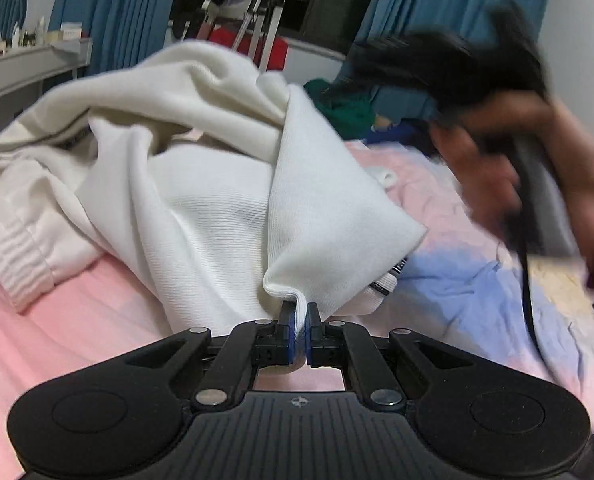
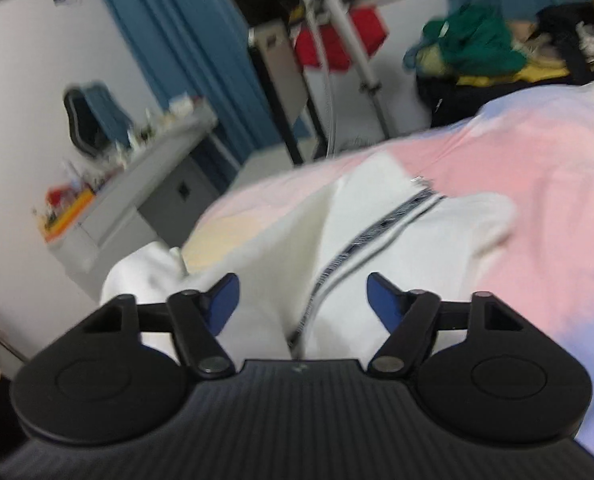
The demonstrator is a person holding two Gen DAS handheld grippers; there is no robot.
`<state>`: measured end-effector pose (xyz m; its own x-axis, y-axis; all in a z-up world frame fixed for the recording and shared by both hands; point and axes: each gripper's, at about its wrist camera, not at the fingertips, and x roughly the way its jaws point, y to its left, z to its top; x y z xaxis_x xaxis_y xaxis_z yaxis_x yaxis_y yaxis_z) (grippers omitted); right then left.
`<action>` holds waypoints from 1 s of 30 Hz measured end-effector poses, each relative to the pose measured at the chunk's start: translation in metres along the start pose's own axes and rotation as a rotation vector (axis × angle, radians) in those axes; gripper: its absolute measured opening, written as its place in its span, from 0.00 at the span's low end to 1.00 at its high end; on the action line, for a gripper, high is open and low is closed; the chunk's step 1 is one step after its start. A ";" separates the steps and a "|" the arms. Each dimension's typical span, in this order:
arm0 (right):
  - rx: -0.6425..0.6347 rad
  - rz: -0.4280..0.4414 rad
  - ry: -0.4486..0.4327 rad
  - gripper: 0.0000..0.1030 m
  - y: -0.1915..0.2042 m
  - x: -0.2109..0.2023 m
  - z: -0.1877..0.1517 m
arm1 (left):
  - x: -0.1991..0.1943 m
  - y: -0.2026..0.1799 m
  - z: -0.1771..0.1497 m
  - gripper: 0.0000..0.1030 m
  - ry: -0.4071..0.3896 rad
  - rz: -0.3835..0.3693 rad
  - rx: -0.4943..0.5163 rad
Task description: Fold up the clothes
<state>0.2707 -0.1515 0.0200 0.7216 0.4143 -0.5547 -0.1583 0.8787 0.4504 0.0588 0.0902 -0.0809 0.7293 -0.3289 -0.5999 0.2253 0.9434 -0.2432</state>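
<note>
both wrist views close above shared bed (image 1: 77,320)

Blue curtains (image 1: 117,12), grey desk (image 2: 145,184) with clutter, red box (image 2: 339,36), green cloth heap (image 2: 473,40)

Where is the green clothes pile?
In the right wrist view, the green clothes pile sits at the upper right, beyond the far edge of the pink bed sheet, right of the red box. It lies on dark bags.
</note>
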 end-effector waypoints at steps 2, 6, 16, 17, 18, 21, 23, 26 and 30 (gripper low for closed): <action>-0.007 -0.004 0.032 0.65 0.012 0.026 0.014 | 0.005 0.002 0.000 0.05 0.009 -0.016 -0.005; -0.040 -0.056 0.104 0.61 0.028 0.074 0.029 | 0.015 0.006 -0.001 0.05 0.026 -0.048 -0.014; -0.068 -0.205 -0.004 0.06 0.018 0.042 0.028 | 0.006 0.017 0.002 0.05 -0.042 -0.131 -0.055; -0.059 -0.208 -0.039 0.06 0.014 0.028 0.028 | 0.004 0.018 0.002 0.05 -0.050 -0.135 -0.059; -0.050 -0.211 -0.074 0.06 0.010 0.014 0.028 | 0.001 0.018 0.002 0.05 -0.060 -0.140 -0.060; -0.014 -0.232 -0.221 0.06 -0.014 -0.046 0.016 | -0.010 0.017 0.003 0.05 -0.110 -0.167 -0.044; 0.046 -0.267 -0.284 0.06 -0.037 -0.084 0.002 | -0.015 0.014 0.002 0.05 -0.127 -0.160 -0.018; 0.178 -0.294 -0.266 0.06 -0.077 -0.127 -0.026 | -0.018 0.010 -0.002 0.05 -0.123 -0.145 -0.001; 0.398 -0.203 -0.089 0.06 -0.133 -0.150 -0.071 | -0.019 0.012 -0.008 0.05 -0.094 -0.107 -0.013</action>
<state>0.1355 -0.3138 -0.0069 0.7690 0.2058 -0.6052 0.2512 0.7732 0.5822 0.0421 0.1075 -0.0783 0.7589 -0.4219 -0.4960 0.2974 0.9022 -0.3122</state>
